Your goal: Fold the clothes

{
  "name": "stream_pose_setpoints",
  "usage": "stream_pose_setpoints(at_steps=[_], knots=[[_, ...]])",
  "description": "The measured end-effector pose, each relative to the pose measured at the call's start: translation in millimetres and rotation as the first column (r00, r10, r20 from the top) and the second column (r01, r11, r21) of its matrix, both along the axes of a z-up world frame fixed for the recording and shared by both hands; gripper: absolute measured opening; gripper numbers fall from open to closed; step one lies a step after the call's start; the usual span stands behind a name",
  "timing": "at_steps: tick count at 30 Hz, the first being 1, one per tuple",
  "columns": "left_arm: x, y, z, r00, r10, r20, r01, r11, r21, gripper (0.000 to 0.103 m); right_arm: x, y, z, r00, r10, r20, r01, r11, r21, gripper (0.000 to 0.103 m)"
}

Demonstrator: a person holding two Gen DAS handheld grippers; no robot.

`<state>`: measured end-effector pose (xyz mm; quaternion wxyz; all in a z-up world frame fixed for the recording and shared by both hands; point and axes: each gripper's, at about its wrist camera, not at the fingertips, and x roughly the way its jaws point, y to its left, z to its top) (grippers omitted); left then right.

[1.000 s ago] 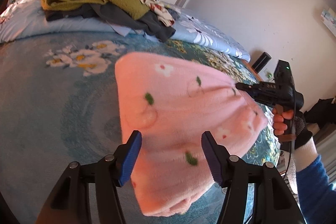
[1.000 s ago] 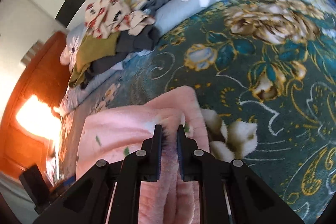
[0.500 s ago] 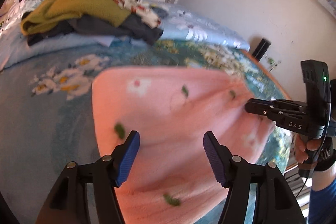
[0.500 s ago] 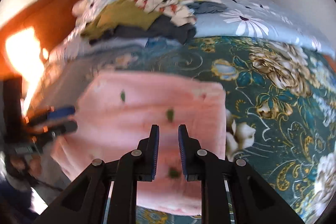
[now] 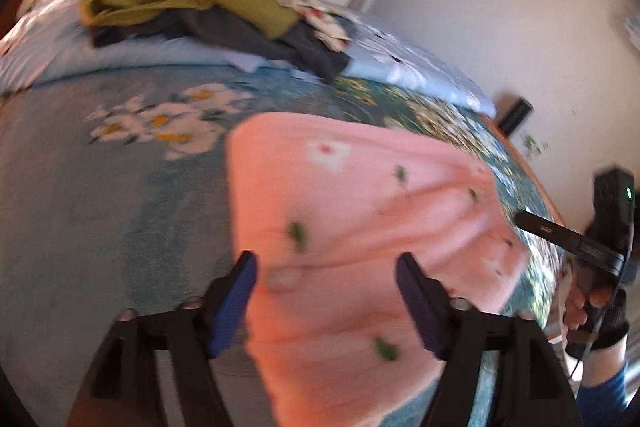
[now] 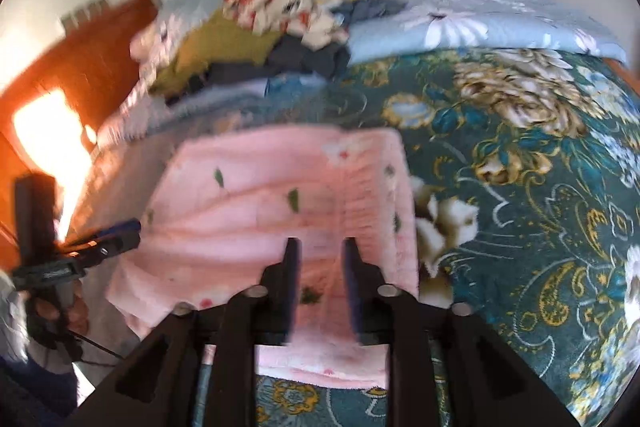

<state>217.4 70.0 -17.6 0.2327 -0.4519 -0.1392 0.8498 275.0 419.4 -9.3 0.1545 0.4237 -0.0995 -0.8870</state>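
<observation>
Unfolded clothes pile (image 5: pixel 208 3) (olive, dark grey, floral pieces) sits at the far end of the bed against light-blue pillows (image 6: pixel 480 19), well apart from the pink fleece garment (image 5: pixel 360 247), nothing between them. Pink garment lies folded flat on the teal floral bedspread (image 6: pixel 520 167), long axis roughly across the bed. Left gripper (image 5: pixel 326 301) jaws wide, empty, over its near edge; right gripper (image 6: pixel 320 277) jaws narrowly parted, empty, above it.

1. A teal bedspread (image 6: pixel 520 187) patterned with gold and white flowers was spread over the bed.
2. A pale blue floral quilt (image 6: pixel 480 23) was laid along the far side of the bed.
3. A wooden headboard (image 6: pixel 80 67) was seen, lit by bright glare.
4. A white wall (image 5: pixel 500 7) was seen behind the bed.
</observation>
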Motion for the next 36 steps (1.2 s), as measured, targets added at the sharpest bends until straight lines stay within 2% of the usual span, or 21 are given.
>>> stream_pose_setpoints(at_steps=[1, 2, 4, 5, 9, 13, 16, 17, 18, 19, 21, 22, 24, 26, 28, 32, 36], knots=[[-3.4, -7.7, -5.0, 0.999, 0.024, 0.024, -0.024, 1.000, 0.016, 0.084, -0.2, 9.9, -2.8, 0.999, -0.040, -0.001, 0.040, 0.999, -0.025, 0.079], [-6.7, -15.1, -10.1, 0.998, 0.046, 0.050, -0.047, 0.998, 0.032, 0.084, -1.0, 17.9, -7.5, 0.998, -0.069, 0.012, 0.069, 0.996, -0.050, 0.085], [-13.5, -23.7, -23.5, 0.992, 0.052, 0.114, -0.064, 0.993, 0.100, 0.085, -4.6, 28.7, -22.7, 0.993, -0.087, 0.078, 0.095, 0.990, -0.109, 0.085], [-18.3, -27.0, -33.1, 0.986, 0.051, 0.161, -0.075, 0.986, 0.148, 0.085, -7.6, 31.9, -31.2, 0.991, -0.079, 0.110, 0.095, 0.984, -0.153, 0.085], [-29.0, -30.5, -57.5, 0.965, 0.024, 0.263, -0.104, 0.951, 0.292, 0.087, -20.3, 37.4, -59.9, 0.980, -0.042, 0.195, 0.101, 0.949, -0.298, 0.086], [-36.1, -29.3, -63.3, 0.963, 0.016, 0.270, -0.105, 0.942, 0.319, 0.087, -39.3, 38.8, -81.4, 0.966, -0.020, 0.258, 0.114, 0.928, -0.354, 0.086], [-35.3, -22.4, -59.7, 0.966, 0.013, 0.258, -0.096, 0.947, 0.308, 0.085, -48.4, 37.9, -87.0, 0.961, -0.024, 0.276, 0.135, 0.910, -0.391, 0.086], [-34.6, -19.7, -58.5, 0.967, 0.012, 0.255, -0.091, 0.949, 0.302, 0.083, -50.4, 36.9, -86.7, 0.960, -0.024, 0.280, 0.139, 0.907, -0.398, 0.086], [-33.9, -17.0, -57.2, 0.968, 0.010, 0.251, -0.087, 0.951, 0.295, 0.076, -52.1, 35.8, -86.6, 0.958, -0.025, 0.286, 0.144, 0.904, -0.403, 0.086], [-33.2, -14.9, -55.6, 0.970, 0.014, 0.242, -0.084, 0.956, 0.281, 0.073, -53.6, 34.8, -86.5, 0.956, -0.027, 0.292, 0.150, 0.902, -0.405, 0.084], [-31.6, -10.8, -52.3, 0.975, 0.021, 0.223, -0.078, 0.965, 0.251, 0.067, -56.0, 32.0, -87.0, 0.952, -0.028, 0.305, 0.156, 0.901, -0.405, 0.069], [-30.2, -10.0, -49.1, 0.977, 0.023, 0.210, -0.075, 0.968, 0.240, 0.061, -56.3, 31.4, -86.6, 0.951, -0.026, 0.308, 0.155, 0.902, -0.403, 0.062], [-27.4, -8.4, -42.5, 0.982, 0.028, 0.185, -0.069, 0.973, 0.219, 0.051, -55.5, 31.1, -83.9, 0.952, -0.021, 0.307, 0.149, 0.903, -0.402, 0.056], [-23.8, -2.1, -30.9, 0.987, 0.034, 0.156, -0.063, 0.980, 0.188, 0.046, -54.6, 32.7, -79.1, 0.955, -0.008, 0.297, 0.136, 0.900, -0.414, 0.049], [-22.6, 6.4, -20.2, 0.990, 0.030, 0.137, -0.055, 0.982, 0.181, 0.045, -53.8, 38.5, -72.2, 0.961, 0.012, 0.276, 0.119, 0.884, -0.452, 0.047], [-20.1, 46.1, 11.6, 0.997, -0.047, 0.060, 0.033, 0.977, 0.213, 0.042, -51.9, 63.0, -54.4, 0.971, 0.036, 0.235, 0.092, 0.856, -0.509, 0.045], [-30.3, 102.4, 35.3, 0.990, -0.140, 0.001, 0.135, 0.956, 0.261, 0.042, -49.8, 114.8, -22.3, 0.981, 0.006, 0.195, 0.086, 0.883, -0.461, 0.045]])
